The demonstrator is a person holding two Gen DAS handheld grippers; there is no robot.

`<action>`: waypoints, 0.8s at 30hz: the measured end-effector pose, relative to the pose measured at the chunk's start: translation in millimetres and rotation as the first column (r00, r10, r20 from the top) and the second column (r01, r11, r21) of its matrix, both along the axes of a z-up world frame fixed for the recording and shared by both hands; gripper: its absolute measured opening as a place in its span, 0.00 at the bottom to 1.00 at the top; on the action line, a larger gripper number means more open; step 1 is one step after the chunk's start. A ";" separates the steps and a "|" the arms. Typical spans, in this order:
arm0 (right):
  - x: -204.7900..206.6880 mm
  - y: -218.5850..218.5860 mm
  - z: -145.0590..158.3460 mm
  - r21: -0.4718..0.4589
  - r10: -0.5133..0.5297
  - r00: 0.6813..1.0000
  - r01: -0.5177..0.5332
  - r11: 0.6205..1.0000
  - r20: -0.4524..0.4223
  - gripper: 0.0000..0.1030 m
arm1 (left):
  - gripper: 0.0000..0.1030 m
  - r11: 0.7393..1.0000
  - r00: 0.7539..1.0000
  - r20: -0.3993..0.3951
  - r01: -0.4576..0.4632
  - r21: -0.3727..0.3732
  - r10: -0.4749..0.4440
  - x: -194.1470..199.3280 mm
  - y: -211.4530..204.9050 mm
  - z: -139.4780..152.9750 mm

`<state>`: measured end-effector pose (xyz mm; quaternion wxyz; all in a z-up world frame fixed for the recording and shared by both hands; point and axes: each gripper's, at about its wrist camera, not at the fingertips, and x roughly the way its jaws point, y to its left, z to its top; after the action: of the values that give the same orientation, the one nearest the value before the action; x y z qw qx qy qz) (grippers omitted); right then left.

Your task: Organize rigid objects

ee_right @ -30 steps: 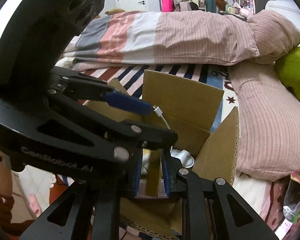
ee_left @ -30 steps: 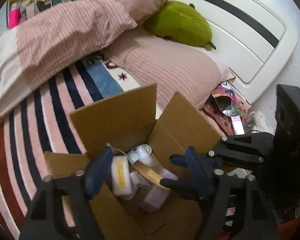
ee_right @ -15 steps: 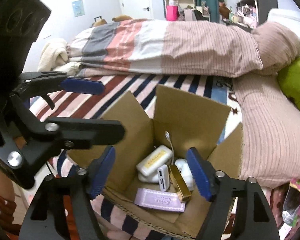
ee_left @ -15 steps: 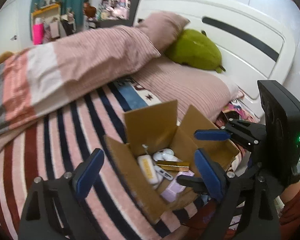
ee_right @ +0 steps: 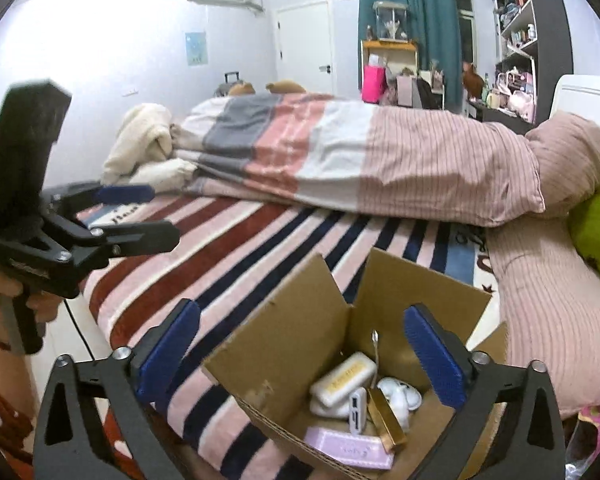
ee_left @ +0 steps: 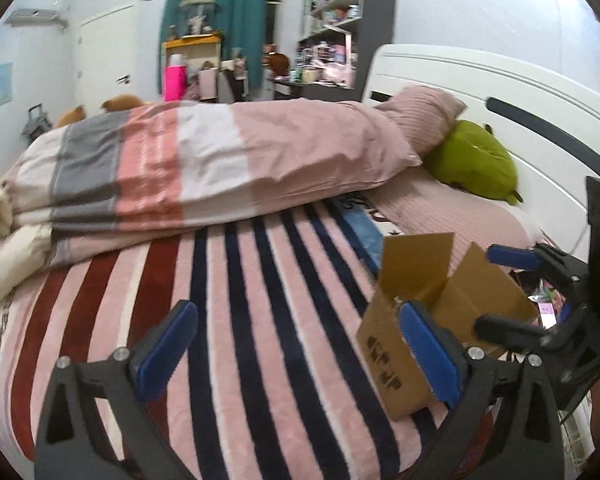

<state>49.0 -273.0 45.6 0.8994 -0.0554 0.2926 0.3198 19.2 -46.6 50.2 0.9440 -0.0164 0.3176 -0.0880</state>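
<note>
An open cardboard box (ee_right: 300,344) sits on the striped bed near its front edge; it also shows in the left wrist view (ee_left: 403,356). Inside lie a white case (ee_right: 343,378), a small white power bank (ee_right: 357,410), a gold bar-shaped box (ee_right: 385,420), a white rounded item (ee_right: 399,398) and a lilac flat box (ee_right: 347,448). My right gripper (ee_right: 300,354) is open and empty, above the box. My left gripper (ee_left: 296,350) is open and empty, above the blanket left of the box; it also shows at the left of the right wrist view (ee_right: 140,216).
A folded striped duvet (ee_right: 339,160) lies across the far side of the bed. Pink pillows (ee_left: 419,120) and a green plush (ee_left: 471,160) rest by the white headboard (ee_left: 499,96). A striped blanket (ee_left: 240,300) covers the mattress.
Both grippers have pulled back and up from the box. The right gripper opened and left the gold box inside. The left gripper swung left, away from the box.
</note>
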 end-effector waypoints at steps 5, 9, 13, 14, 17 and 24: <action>1.2 0.5 -2.2 0.019 -0.028 1.000 0.028 0.999 -0.015 1.00 | 0.97 0.998 0.998 -0.008 -0.058 -0.014 0.058 -4.7 15.2 -10.9; 4.7 -0.3 -4.8 0.026 -0.046 0.999 0.047 0.999 -0.029 1.00 | 0.97 0.997 0.997 -0.007 -0.079 -0.016 0.079 -7.2 20.0 -13.2; 5.5 -0.1 -5.6 0.032 -0.047 0.998 0.048 0.998 -0.033 1.00 | 0.97 0.996 0.996 -0.003 -0.089 -0.010 0.089 -9.0 20.8 -11.9; 6.0 -0.5 -5.5 0.032 -0.044 0.998 0.045 0.998 -0.033 1.00 | 0.97 0.996 0.996 -0.001 -0.092 -0.007 0.092 -9.5 20.5 -11.3; 5.2 0.6 -5.5 0.030 -0.044 0.999 0.045 0.999 -0.032 1.00 | 0.97 0.996 0.996 0.004 -0.095 -0.001 0.095 -10.3 19.1 -10.0; 5.6 -1.0 -7.4 0.021 -0.033 0.999 0.033 0.999 -0.027 1.00 | 0.97 0.995 0.995 0.008 -0.101 0.008 0.101 -10.0 18.3 -8.3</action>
<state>54.6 -274.0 38.2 0.9012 -0.0367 0.3019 0.3088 9.2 -28.3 41.9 0.9486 -0.0280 0.3130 -0.0389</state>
